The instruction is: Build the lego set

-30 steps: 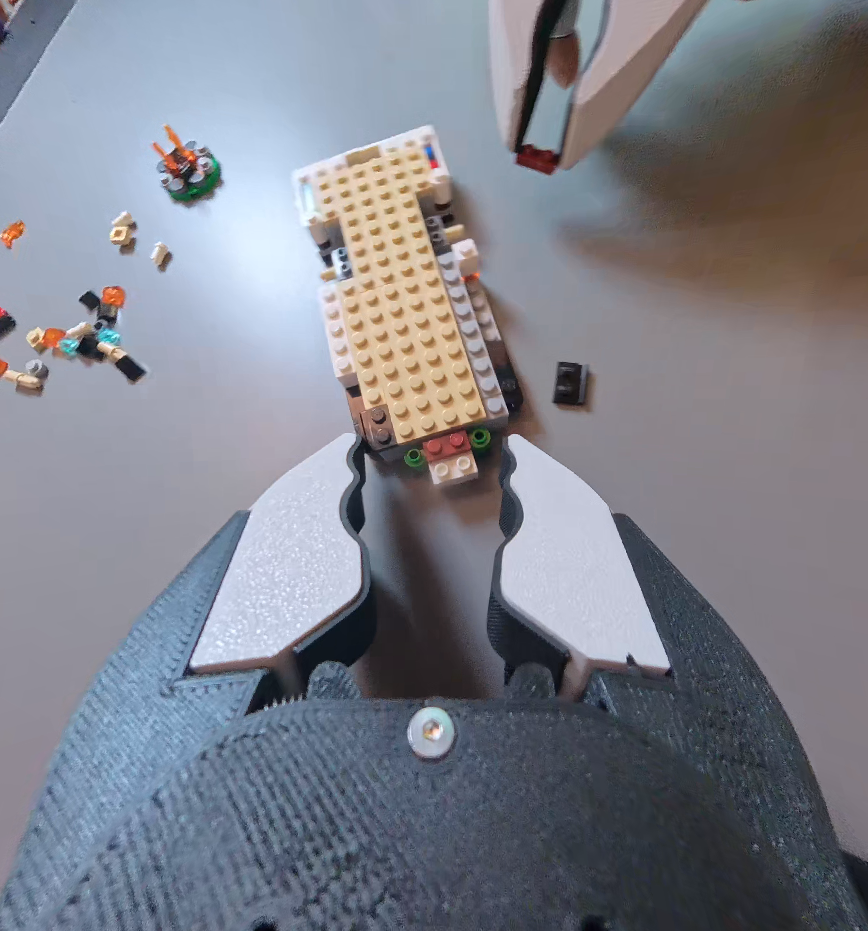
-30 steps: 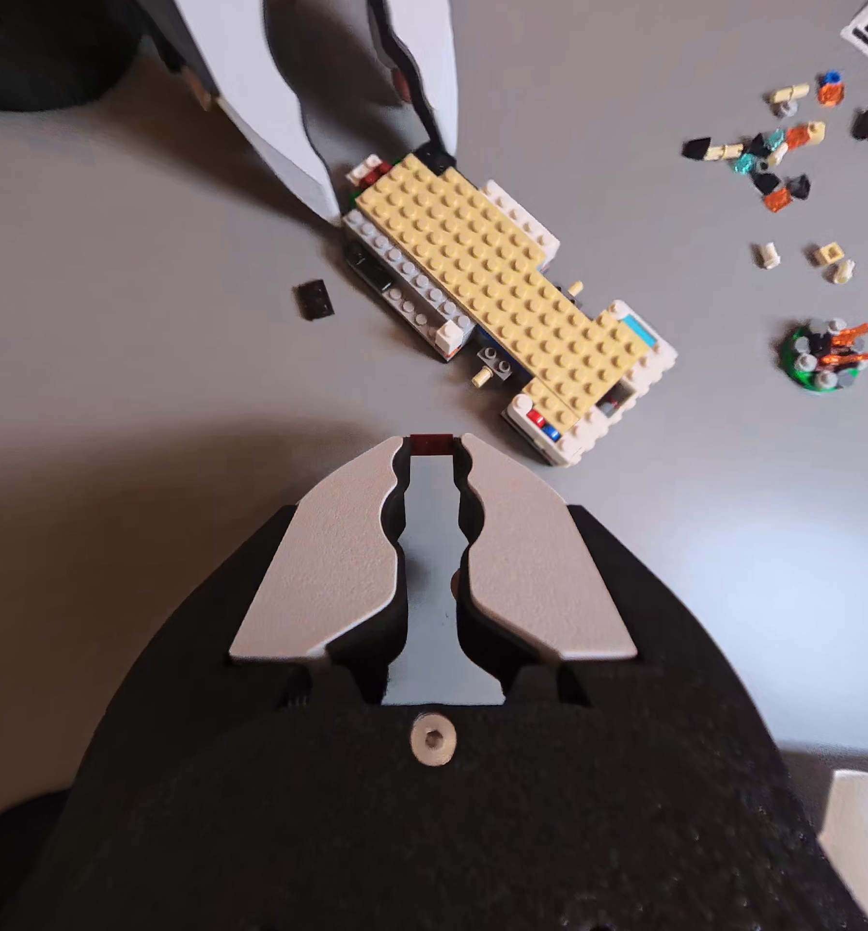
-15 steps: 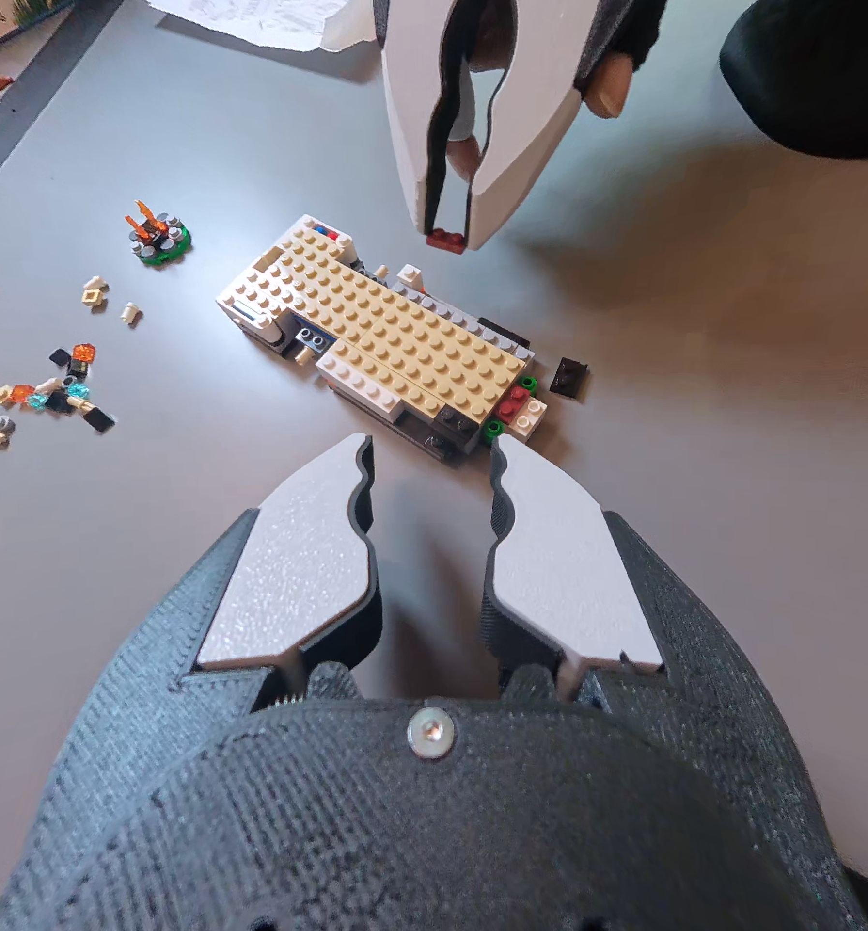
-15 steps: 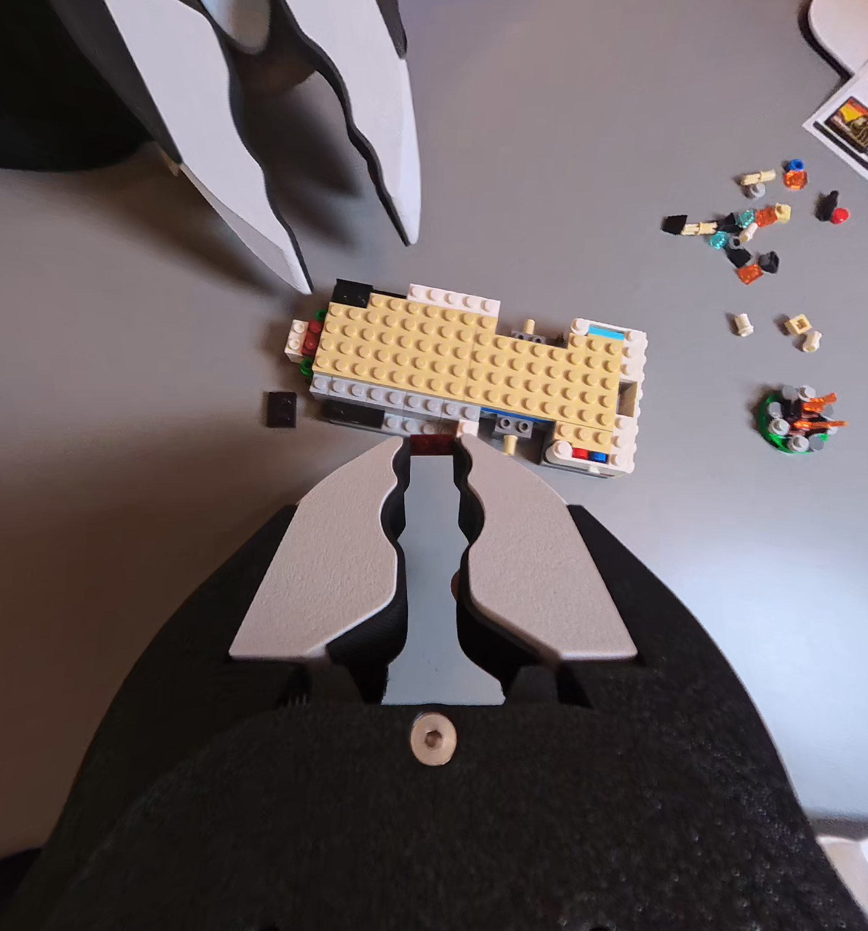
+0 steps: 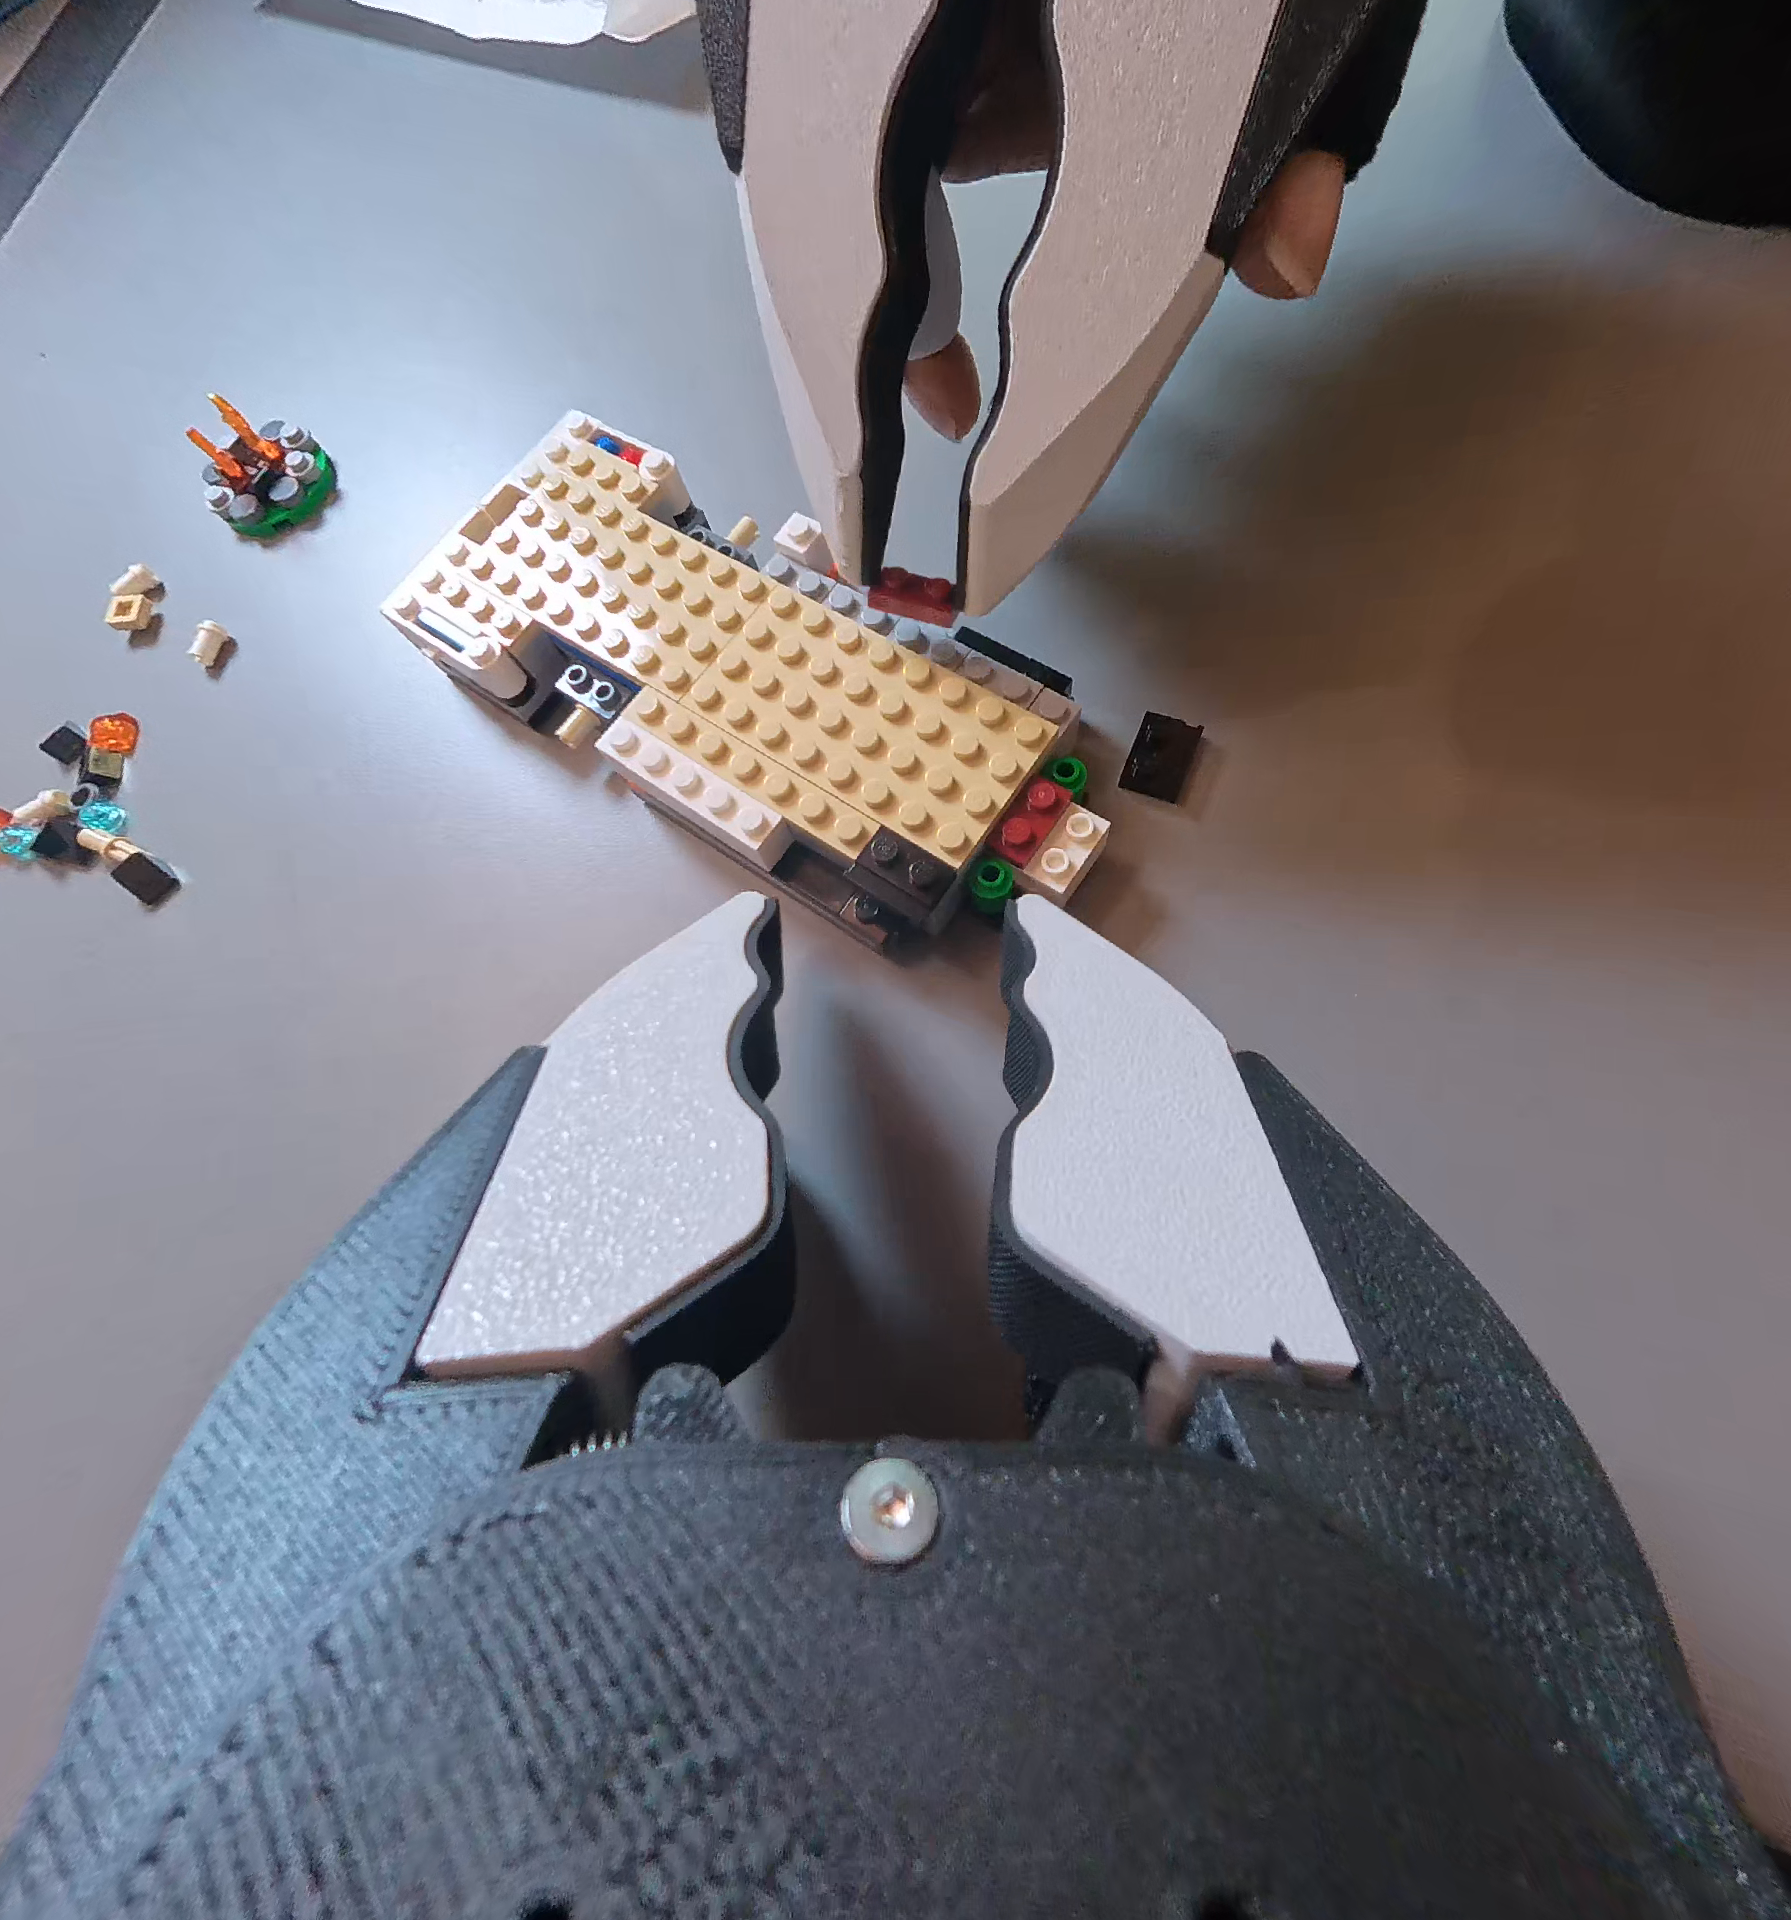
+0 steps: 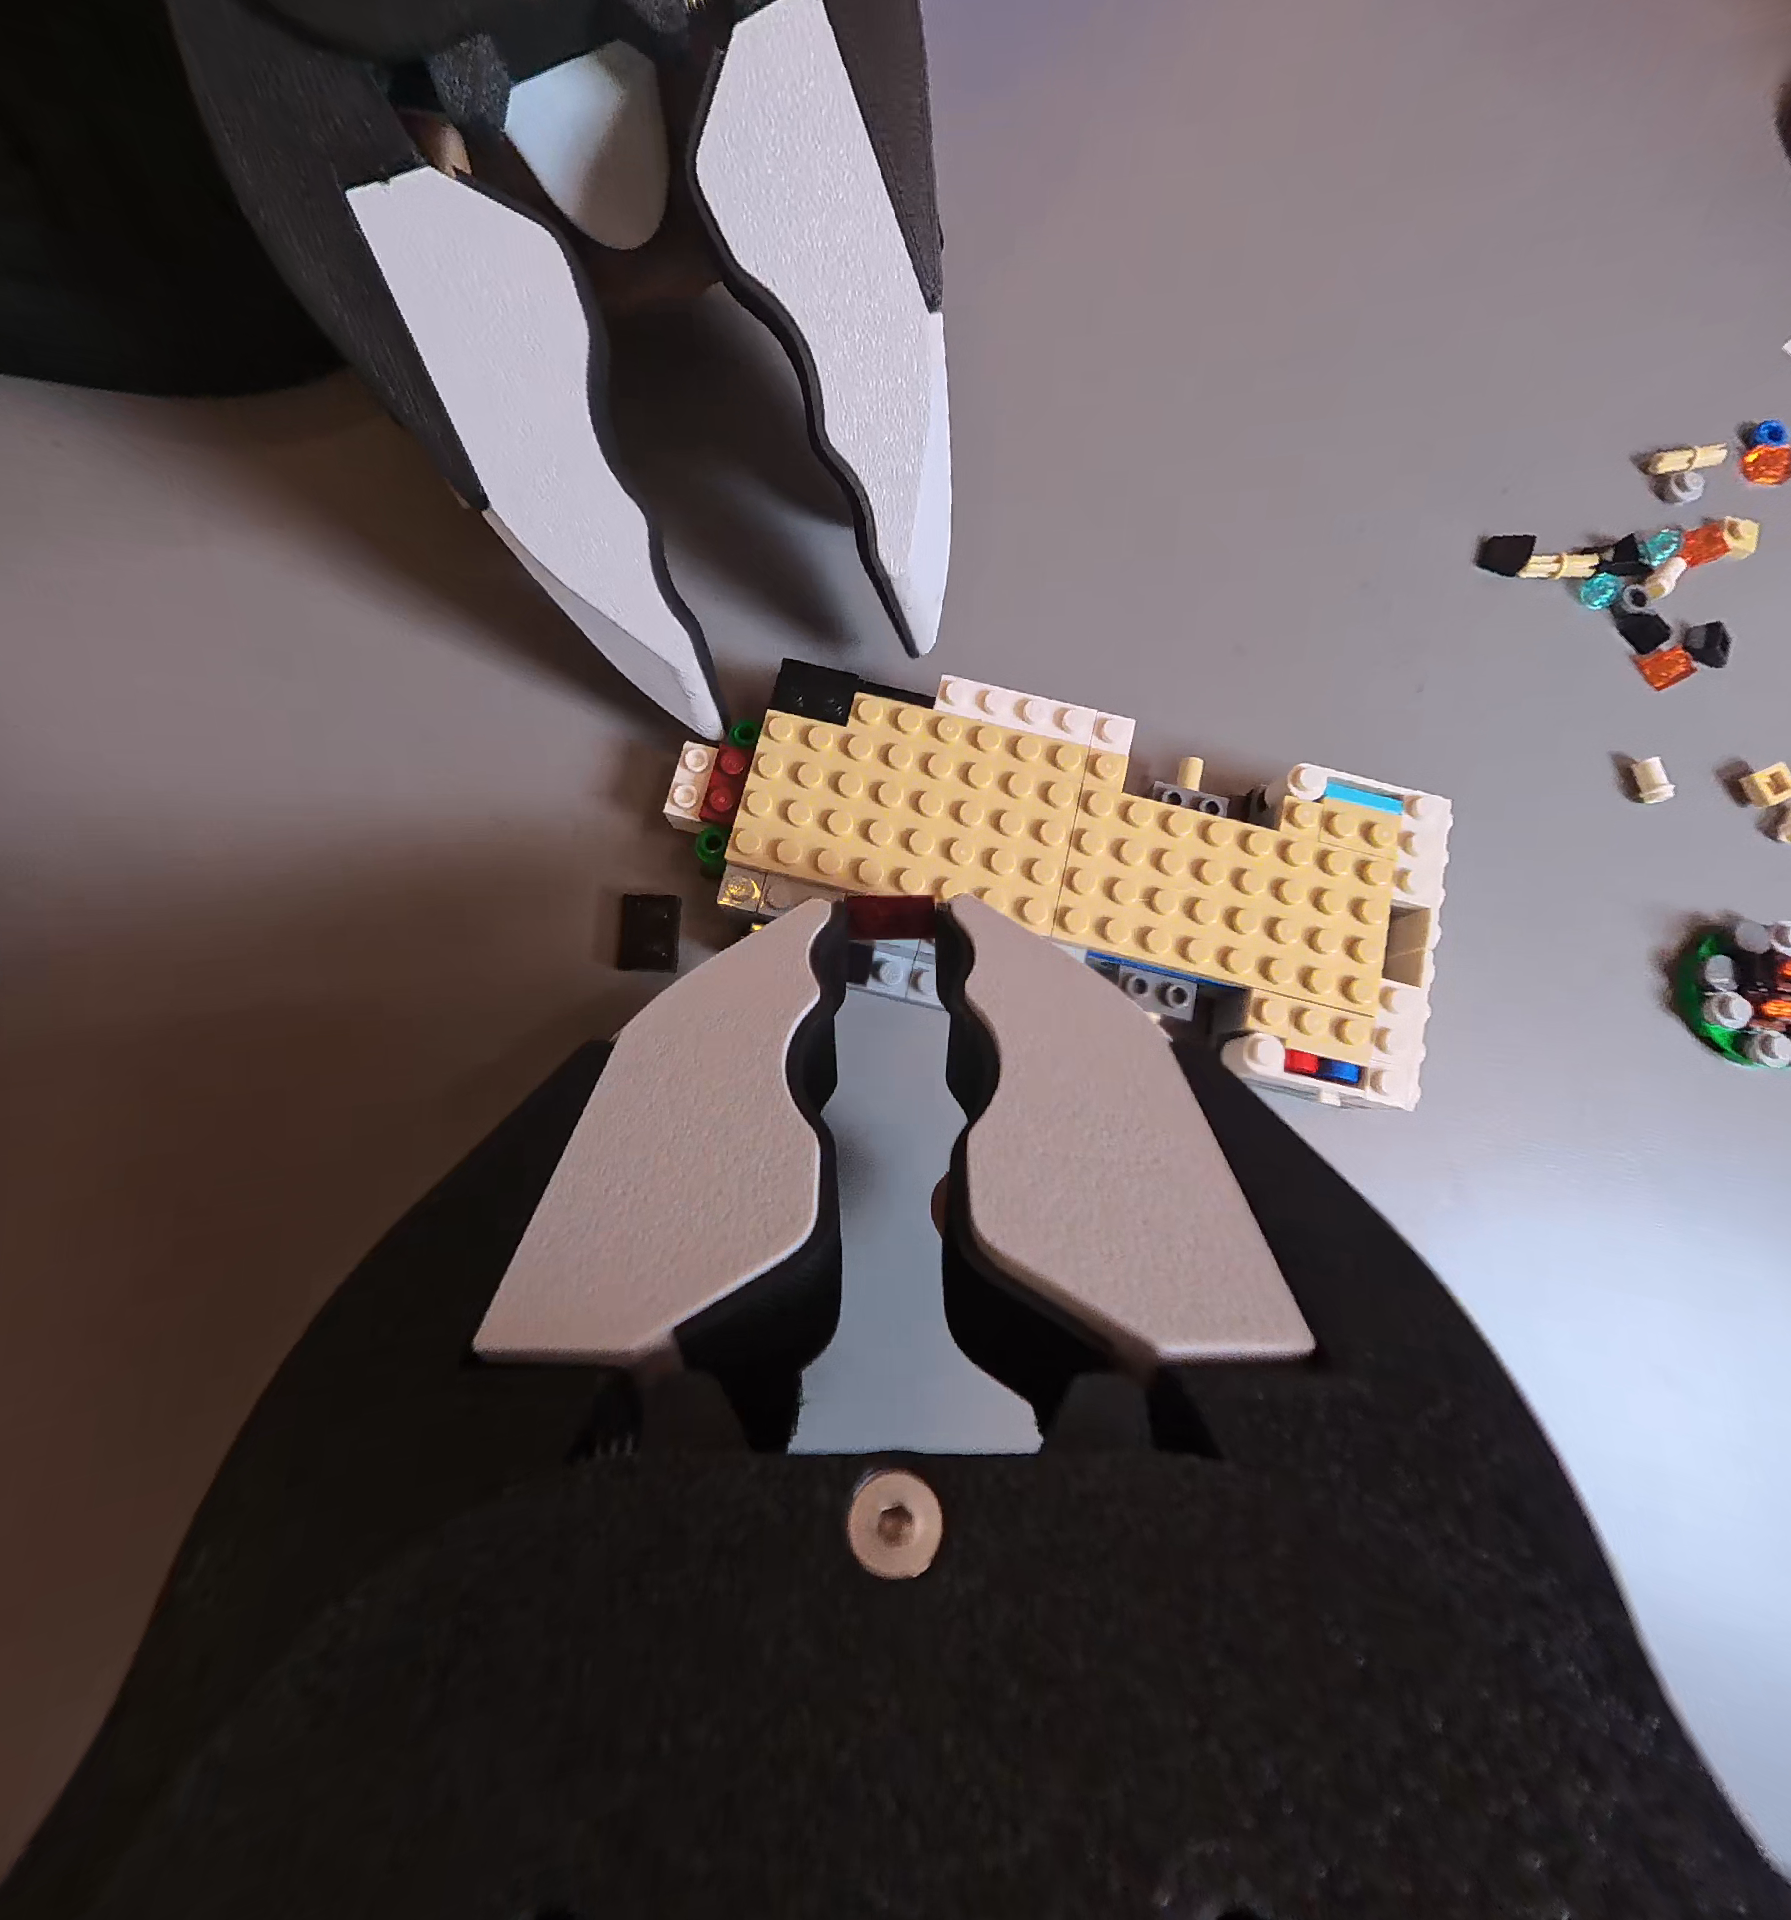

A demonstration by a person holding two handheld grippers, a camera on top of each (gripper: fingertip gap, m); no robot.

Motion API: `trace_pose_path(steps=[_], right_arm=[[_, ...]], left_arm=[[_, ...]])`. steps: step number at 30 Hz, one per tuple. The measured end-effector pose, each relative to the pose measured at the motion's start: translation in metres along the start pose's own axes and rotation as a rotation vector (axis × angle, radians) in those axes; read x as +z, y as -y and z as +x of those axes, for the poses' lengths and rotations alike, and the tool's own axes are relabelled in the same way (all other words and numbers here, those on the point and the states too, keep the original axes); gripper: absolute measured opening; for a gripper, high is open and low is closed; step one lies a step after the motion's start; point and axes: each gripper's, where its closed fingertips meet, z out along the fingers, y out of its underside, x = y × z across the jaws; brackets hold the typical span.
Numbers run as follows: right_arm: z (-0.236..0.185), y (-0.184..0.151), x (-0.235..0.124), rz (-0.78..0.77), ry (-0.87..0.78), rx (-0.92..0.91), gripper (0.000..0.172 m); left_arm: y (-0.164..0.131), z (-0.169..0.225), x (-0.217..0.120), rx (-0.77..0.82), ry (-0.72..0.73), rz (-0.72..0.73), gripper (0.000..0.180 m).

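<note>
A brick model with a tan studded top [image 5: 766,665] lies on the grey table [image 5: 1390,935]. My left gripper [image 5: 891,914] is open and empty, its fingertips at the model's near end beside a green stud [image 5: 990,878]. It shows from the front in the right wrist view [image 6: 813,681]. My right gripper [image 6: 889,920] is shut on a small dark red plate [image 6: 889,914]. It holds the plate at the grey stud row along the edge of the model [image 6: 1026,831]. In the left wrist view the right gripper [image 5: 912,582] comes down from above with the red plate [image 5: 912,592].
A small black plate [image 5: 1166,753] lies loose by the model's end. Several small loose pieces [image 5: 80,810] and a green round piece with orange flames [image 5: 267,478] lie farther off. Paper [image 5: 475,16] and a dark object [image 5: 1701,104] sit at the far edge.
My right gripper has come down with the red plate to the model's grey edge row. My left fingers have narrowed a little and now sit at an angle to the model's end.
</note>
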Motion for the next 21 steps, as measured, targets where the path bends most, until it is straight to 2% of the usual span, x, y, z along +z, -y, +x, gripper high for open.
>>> trace_pose_path(steps=[21], right_arm=[[0.0041,-0.0062,0.0017,-0.016,-0.045,0.050,0.016]], left_arm=[[-0.0003,0.0034,0.0022,0.010,-0.008,0.001,0.030]])
